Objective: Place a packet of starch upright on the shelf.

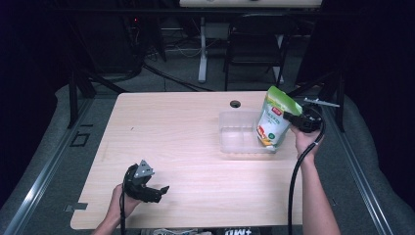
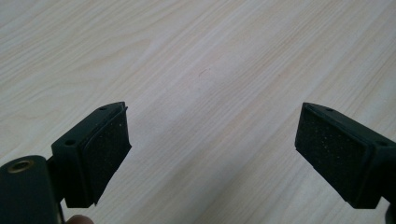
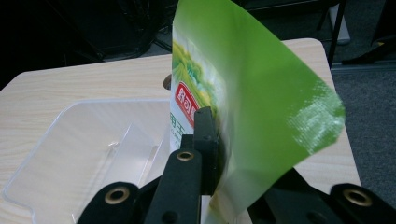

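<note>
A green and white food pouch (image 1: 275,117) (image 3: 243,93) stands tilted at the right side of a clear plastic container (image 1: 241,132) (image 3: 88,149) on the wooden table (image 1: 186,147). My right gripper (image 1: 293,119) (image 3: 215,154) is shut on the pouch's upper edge, holding it above the container's right end. At the table's near left, my left gripper (image 1: 155,192) (image 2: 212,154) is open, its two black padded jaws wide apart over bare wood with nothing between them.
A round cable hole (image 1: 235,104) lies in the table just behind the container. Beyond the far edge stand a dark chair (image 1: 257,49) and a white desk leg (image 1: 202,49). A black cable (image 1: 298,171) trails from the right gripper along the forearm.
</note>
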The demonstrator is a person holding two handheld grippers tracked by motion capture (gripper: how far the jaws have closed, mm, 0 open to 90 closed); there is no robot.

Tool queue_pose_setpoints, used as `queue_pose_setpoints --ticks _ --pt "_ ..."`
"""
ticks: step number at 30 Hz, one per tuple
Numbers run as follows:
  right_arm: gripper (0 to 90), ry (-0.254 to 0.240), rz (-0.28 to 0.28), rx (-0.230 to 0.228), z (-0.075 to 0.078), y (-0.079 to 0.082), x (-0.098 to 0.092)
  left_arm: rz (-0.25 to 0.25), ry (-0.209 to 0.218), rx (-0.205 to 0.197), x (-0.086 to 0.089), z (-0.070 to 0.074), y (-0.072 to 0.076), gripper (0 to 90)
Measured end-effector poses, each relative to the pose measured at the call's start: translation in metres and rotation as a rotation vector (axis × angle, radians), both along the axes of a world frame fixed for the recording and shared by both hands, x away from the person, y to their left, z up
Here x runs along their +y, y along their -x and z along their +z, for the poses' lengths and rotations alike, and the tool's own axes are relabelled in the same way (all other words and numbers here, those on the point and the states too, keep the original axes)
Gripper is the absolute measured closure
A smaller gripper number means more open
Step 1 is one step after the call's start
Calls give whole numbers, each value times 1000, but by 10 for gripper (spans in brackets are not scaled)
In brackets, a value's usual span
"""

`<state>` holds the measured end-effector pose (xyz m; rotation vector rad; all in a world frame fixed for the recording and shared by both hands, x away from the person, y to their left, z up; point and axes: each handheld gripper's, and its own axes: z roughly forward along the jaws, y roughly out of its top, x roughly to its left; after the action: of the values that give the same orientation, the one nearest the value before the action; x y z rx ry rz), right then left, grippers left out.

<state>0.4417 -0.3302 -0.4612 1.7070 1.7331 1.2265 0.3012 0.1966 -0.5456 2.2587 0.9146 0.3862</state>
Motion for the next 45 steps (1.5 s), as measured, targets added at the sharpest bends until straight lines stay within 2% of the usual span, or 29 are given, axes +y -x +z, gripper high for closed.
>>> queue_pose_setpoints --ticks 4,6,9,12,15,18,25,30,34,35,37,40,43,45 --pt "773 1 -7 8 1 1 -1 -7 -2 1 -1 2 0 98" --pt "664 10 0 13 2 2 -2 -1 3 3 -2 1 0 98" --pt "481 -11 1 22 4 6 -7 0 3 3 -2 0 1 98" --pt "390 -20 8 27 6 12 -11 -7 0 1 -2 0 0 98" --pt "277 -22 45 32 11 22 -14 -8 -3 -3 -3 0 0 98" --pt "186 -3 94 40 16 36 -14 -8 -3 -4 -3 0 0 98" --pt "128 105 209 60 22 73 -2 -8 -2 -3 -3 1 1 98" --pt "89 158 279 87 14 100 9 -11 -8 -2 -5 0 1 98" --pt "60 195 321 102 -1 117 21 -11 -7 -1 -5 0 1 98" --pt "52 227 337 107 -7 122 24 -11 -7 -2 -5 0 1 98" --pt "39 247 350 98 -17 129 29 -13 -10 -4 -5 0 1 98" --pt "0 290 383 126 -35 138 36 -7 -7 -10 -4 0 1 98" --pt "0 271 403 140 -49 142 37 -10 -4 -3 -3 1 1 98" --pt "0 259 417 166 -57 144 37 -13 -7 -5 -4 2 1 98"
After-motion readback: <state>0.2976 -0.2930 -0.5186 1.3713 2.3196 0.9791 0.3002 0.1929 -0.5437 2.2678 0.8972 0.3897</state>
